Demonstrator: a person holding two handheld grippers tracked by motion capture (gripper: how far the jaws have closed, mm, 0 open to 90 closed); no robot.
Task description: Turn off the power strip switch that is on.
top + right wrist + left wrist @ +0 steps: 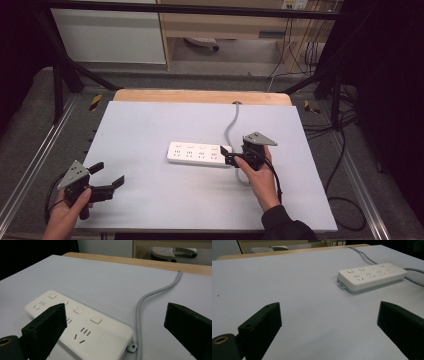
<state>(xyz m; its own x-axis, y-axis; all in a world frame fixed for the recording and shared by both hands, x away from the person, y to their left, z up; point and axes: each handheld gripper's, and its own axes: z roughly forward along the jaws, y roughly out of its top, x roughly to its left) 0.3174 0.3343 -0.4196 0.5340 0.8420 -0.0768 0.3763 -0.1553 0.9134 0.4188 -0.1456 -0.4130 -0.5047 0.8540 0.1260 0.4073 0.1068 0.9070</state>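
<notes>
I log: pale grey table [150,200], wooden far edge, dark frame around. White power strip [196,153] mid-table, grey cord [229,127] trailing back. Left gripper [107,175] at near-left corner, jaws spread, empty. Right gripper [227,155] at strip's right end, jaws spread.

A power strip [195,154] lies flat near the middle of the table [150,200], its length running side to side. Its cable [231,125] leaves the strip's right end and runs back to the far edge. My right gripper [227,155] sits at that right end, jaws spread apart, just over the strip. My left gripper [107,175] hangs over the near left corner, jaws wide, well apart from the strip.
</notes>
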